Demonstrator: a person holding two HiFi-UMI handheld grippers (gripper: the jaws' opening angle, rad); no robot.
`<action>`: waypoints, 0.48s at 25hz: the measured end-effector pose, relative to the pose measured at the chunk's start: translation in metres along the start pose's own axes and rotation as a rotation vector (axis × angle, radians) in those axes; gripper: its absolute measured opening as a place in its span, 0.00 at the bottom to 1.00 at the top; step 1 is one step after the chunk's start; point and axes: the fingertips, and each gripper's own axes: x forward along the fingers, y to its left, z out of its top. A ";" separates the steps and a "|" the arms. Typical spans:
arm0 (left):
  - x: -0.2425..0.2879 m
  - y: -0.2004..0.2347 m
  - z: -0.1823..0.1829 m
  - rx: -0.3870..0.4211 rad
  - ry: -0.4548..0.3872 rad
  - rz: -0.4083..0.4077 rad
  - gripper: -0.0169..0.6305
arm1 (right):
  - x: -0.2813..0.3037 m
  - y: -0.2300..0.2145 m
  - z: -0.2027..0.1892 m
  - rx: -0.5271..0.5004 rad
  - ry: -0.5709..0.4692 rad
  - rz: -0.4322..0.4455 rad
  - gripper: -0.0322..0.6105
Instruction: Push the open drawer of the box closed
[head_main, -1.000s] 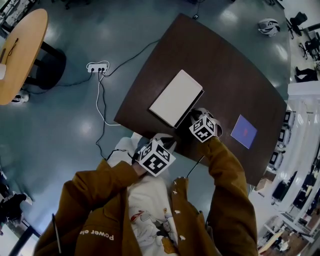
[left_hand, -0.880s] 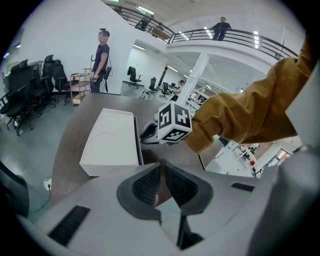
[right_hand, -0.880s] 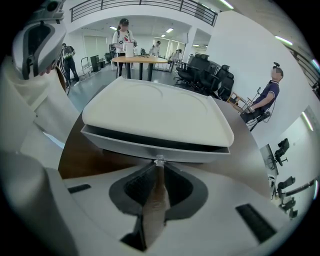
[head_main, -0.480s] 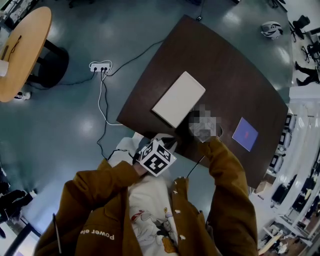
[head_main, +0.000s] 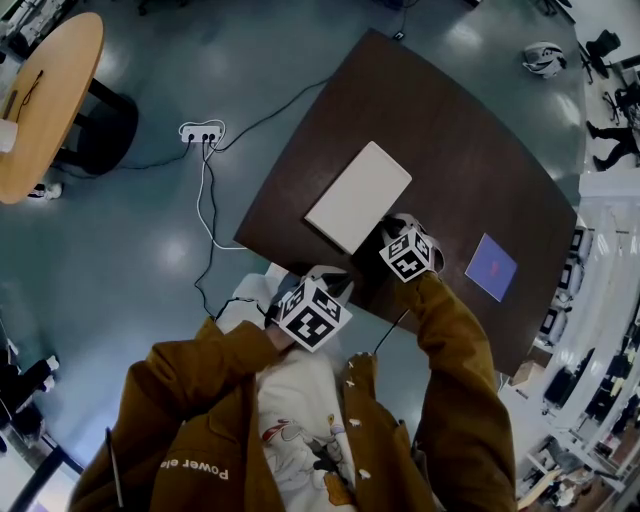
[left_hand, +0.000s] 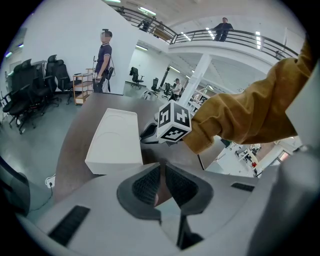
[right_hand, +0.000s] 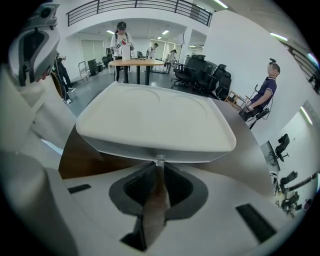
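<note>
A flat white box (head_main: 358, 196) lies on the dark brown table (head_main: 450, 130). My right gripper (head_main: 387, 233) is at the box's near short side. In the right gripper view the box (right_hand: 155, 120) fills the frame, its drawer front looks flush, and a small pale knob (right_hand: 159, 161) sits pinched at the tips of my right gripper (right_hand: 159, 169). My left gripper (head_main: 328, 278) hovers at the table's near edge, shut with nothing in it (left_hand: 162, 174). From the left gripper view I see the box (left_hand: 116, 137) with the right gripper (left_hand: 146, 134) against its end.
A blue square mat (head_main: 488, 264) lies on the table to the right. On the floor to the left are a power strip (head_main: 196, 133) with cables and a round wooden table (head_main: 45, 100). Office chairs (left_hand: 25, 95) and a standing person (left_hand: 103, 60) are beyond the table.
The right gripper has edged slightly toward the box, and the dark strip along the box's near side looks thinner. The left gripper has stayed where it was.
</note>
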 end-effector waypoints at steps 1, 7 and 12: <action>0.000 0.000 0.000 0.001 0.000 0.000 0.08 | 0.001 0.000 0.000 0.004 -0.001 -0.002 0.13; -0.001 -0.002 -0.003 0.009 -0.006 -0.001 0.08 | 0.002 0.003 0.000 0.041 -0.004 -0.007 0.15; -0.004 -0.006 -0.004 0.013 -0.010 -0.004 0.08 | -0.004 0.004 -0.002 0.043 -0.001 -0.015 0.15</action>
